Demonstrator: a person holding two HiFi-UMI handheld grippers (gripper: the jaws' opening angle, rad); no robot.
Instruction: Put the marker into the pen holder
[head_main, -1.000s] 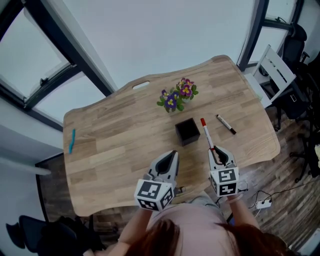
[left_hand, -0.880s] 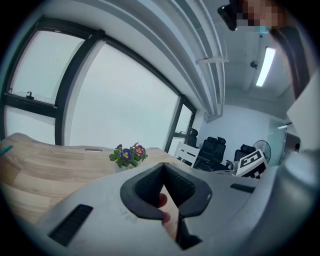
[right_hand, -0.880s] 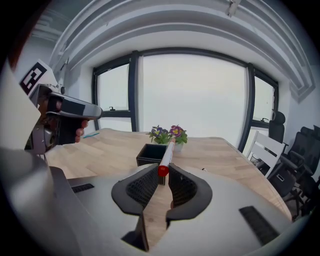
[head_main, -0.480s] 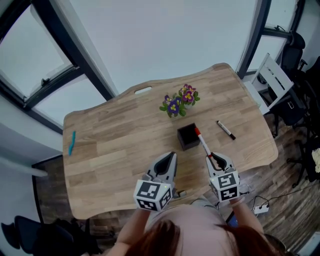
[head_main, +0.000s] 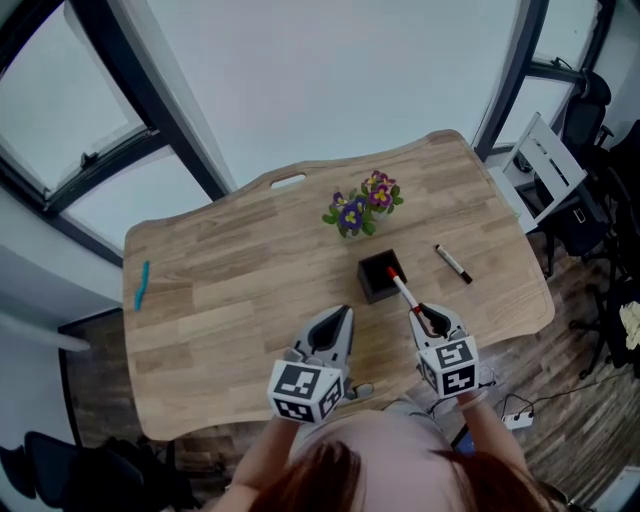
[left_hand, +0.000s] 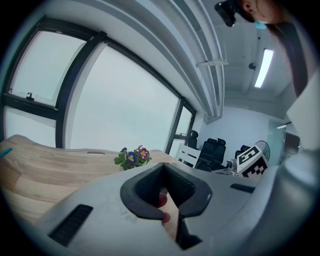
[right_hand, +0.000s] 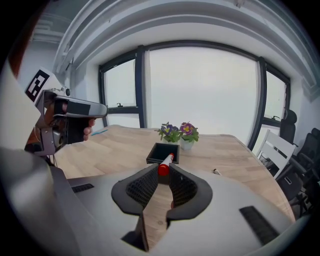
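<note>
Right gripper (head_main: 428, 318) pinches the white, red-capped marker (head_main: 404, 293) by its rear, aiming the cap over the black square pen holder (head_main: 375, 277) for insertion. Left gripper (head_main: 343, 312) sits idle, jaws together, empty.

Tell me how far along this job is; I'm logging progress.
Done: the marker is picked up, clamped in the right gripper. In hand: its red tip hangs about over the pen holder opening. Left: lower it in and let go.

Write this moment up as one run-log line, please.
right gripper: shut on marker | marker: red end at pen holder mouth, not yet in | left gripper: shut, empty | black pen: lying on table
</note>
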